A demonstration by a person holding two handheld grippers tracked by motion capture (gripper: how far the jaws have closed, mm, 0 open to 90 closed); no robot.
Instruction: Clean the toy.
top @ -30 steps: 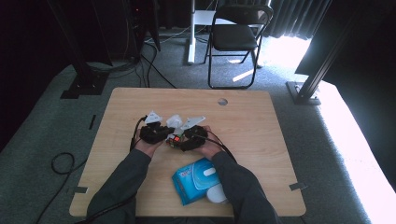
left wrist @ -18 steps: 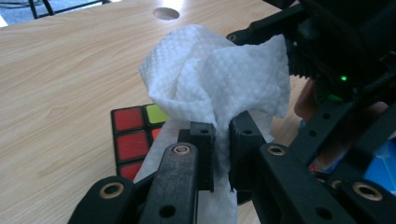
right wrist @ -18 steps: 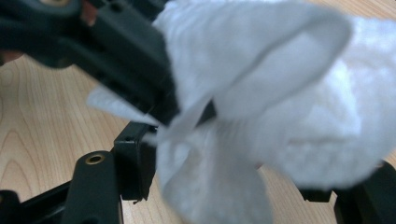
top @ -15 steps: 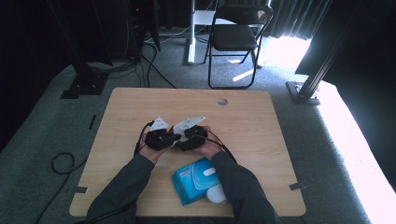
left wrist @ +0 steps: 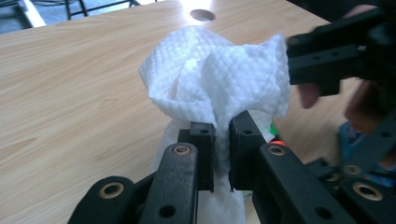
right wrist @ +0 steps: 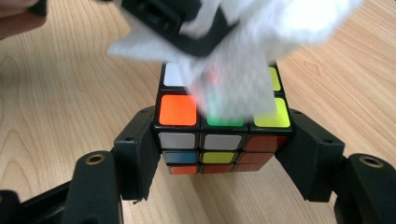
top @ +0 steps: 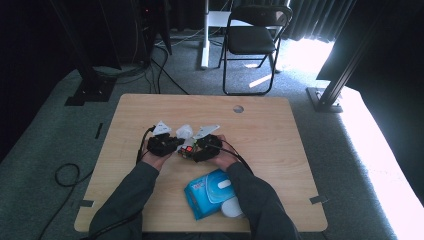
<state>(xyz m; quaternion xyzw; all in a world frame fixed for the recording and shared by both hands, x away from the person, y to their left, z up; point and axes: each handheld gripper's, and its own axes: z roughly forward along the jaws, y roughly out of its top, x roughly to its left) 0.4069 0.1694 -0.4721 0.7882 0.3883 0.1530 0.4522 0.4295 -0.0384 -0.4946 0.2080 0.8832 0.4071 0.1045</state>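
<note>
From the high view, the two hands are meeting at the middle of the table [top: 280, 130]. The left claw [top: 172, 144] is holding a white wipe [top: 184, 132], and the right claw [top: 196, 148] is sitting just right of it with the puzzle cube [top: 187, 150] between them. A blue wipes pack [top: 212, 192] is lying near the person, to the right of the hands; its printing is too small to read.

In the left gripper view, the left claw [left wrist: 222, 135] is clenching the bunched wipe [left wrist: 219, 77], which is billowing up beyond the pads, with more of it trailing below.

In the right gripper view, the right claw [right wrist: 219, 144] is grasping the cube [right wrist: 222, 140] by its left and right sides, one face turned up. The wipe [right wrist: 243, 79] is hanging directly over that top face and covering its middle, so the wiping stroke probably only needs to press down and sweep across. The cube's stickers are carrying no writing.
</note>
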